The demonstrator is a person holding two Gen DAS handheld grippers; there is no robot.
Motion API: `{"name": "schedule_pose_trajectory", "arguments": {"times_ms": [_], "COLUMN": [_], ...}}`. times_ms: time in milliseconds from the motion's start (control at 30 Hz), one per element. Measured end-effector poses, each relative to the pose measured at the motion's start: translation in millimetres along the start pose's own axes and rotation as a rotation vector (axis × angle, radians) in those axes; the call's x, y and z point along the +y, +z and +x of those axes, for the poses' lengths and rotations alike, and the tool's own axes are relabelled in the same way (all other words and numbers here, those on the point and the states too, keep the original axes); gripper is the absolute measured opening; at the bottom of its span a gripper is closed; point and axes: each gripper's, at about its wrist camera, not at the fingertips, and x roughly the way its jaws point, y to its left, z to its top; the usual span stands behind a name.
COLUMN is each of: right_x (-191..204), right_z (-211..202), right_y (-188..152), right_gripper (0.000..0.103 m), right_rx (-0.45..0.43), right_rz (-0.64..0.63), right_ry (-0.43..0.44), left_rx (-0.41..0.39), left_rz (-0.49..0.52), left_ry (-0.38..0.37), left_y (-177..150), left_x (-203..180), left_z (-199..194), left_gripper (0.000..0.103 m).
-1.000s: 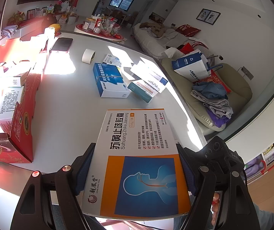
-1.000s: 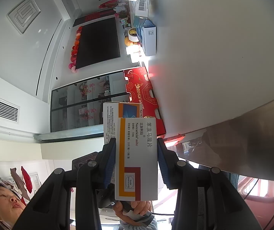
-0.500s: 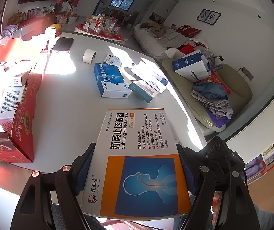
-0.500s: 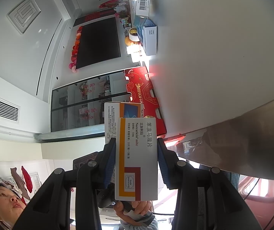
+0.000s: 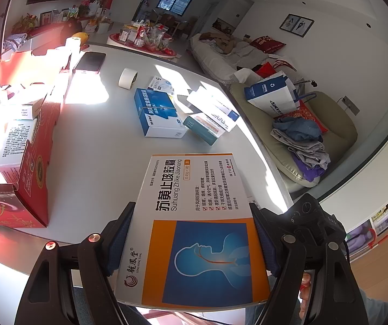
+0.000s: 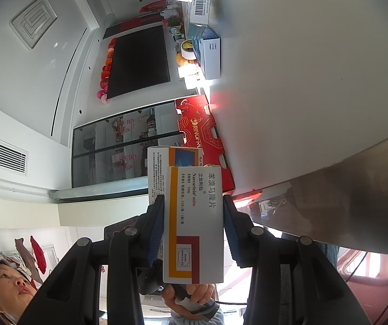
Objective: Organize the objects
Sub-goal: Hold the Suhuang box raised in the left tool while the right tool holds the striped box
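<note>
Nothing has moved since the earlier frames: both boxes sit between the same pads, and the counter layout matches.

Left hand-held gripper point(image 5: 194, 239) has its jaws spread wide and clamped on the long edges of the large orange-and-blue medicine box point(image 5: 194, 230), which fills the lower centre of its view and juts toward 12 o'clock over the white counter point(image 5: 99, 146). As a flat carton it is probably light and fairly stiff, but hollow; a hard squeeze could buckle its sides, so the edge grip near mid-length looks sensible.

Right hand-held gripper point(image 6: 194, 233) is closed narrow on a small white-and-orange tablet box point(image 6: 196, 224), with a second carton point(image 6: 166, 159) just behind it at 11 o'clock. Whether the pads also press that one I cannot tell. Glossy card like this may slip if tilted.

Outward in the left view, the red cardboard box point(image 5: 28, 178) stands at 9 o'clock, already holding several white cartons and likely the sorting target. A blue box point(image 5: 157, 113) lies at 12 o'clock, a teal box point(image 5: 202, 128) and white packets just to its right, a tape roll point(image 5: 128, 78) and a phone point(image 5: 89, 62) farther off at 11 o'clock.
</note>
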Motion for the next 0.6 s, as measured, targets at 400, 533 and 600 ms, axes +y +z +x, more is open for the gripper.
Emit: {"name": "schedule_pose_trajectory", "arguments": {"times_ms": [400,533,600], "right_x": [-0.7,-1.1,-1.2], "right_z": [0.2,0.5,0.0], "right_y": [-1.5,-3.2,-3.1], "right_gripper": [0.041,0.041,0.041], "right_rx": [0.003,0.004,0.005], "right_rz": [0.002,0.002,0.001], "right_ry": [-0.004,-0.004,-0.006], "left_rx": [-0.002,0.001,0.001], "left_rz": [-0.012,-0.018,-0.017], "left_ry": [0.0,-0.001,-0.002], "left_y": [-1.3,-1.9,-1.9], "left_x": [3.2,4.2,4.3], "left_z": [-1.3,-1.0,-1.0], "left_gripper": [0.082,0.082,0.082]}}
